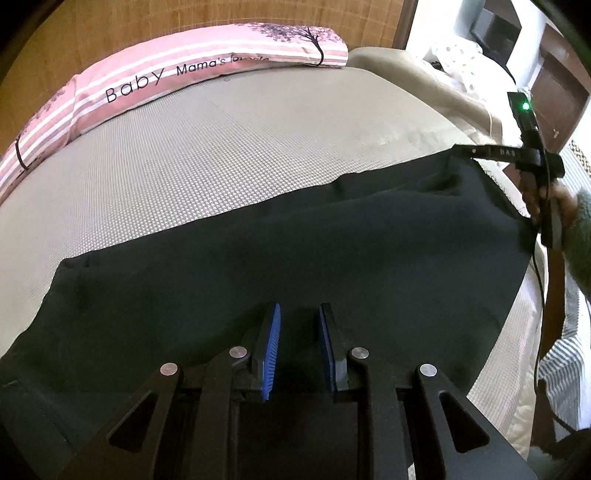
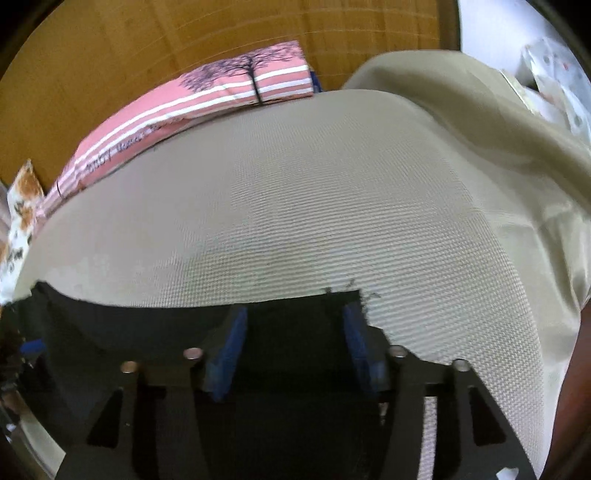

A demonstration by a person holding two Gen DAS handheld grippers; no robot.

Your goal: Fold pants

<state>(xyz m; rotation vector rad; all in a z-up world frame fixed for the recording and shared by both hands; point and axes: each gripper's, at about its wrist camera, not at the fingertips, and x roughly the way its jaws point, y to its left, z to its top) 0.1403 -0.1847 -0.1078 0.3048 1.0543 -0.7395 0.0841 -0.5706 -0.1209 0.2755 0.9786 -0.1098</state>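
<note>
Black pants (image 1: pixel 258 258) lie spread across the near part of a grey woven mat (image 1: pixel 221 155) on a bed. My left gripper (image 1: pixel 299 317) hovers over the middle of the pants, its blue pads apart and nothing between them. My right gripper (image 1: pixel 458 149) shows at the far right corner of the pants in the left wrist view. In the right wrist view the right gripper (image 2: pixel 295 321) has its blue pads wide apart over the frayed corner of the pants (image 2: pixel 147 332), with black cloth between them.
A pink striped pillow (image 1: pixel 177 74) lies along the wooden headboard (image 1: pixel 110 29). A beige blanket (image 2: pixel 480 129) is bunched at the right. A floral cushion (image 2: pixel 22 199) sits at the left. A striped cloth (image 1: pixel 565 362) lies off the mat's right edge.
</note>
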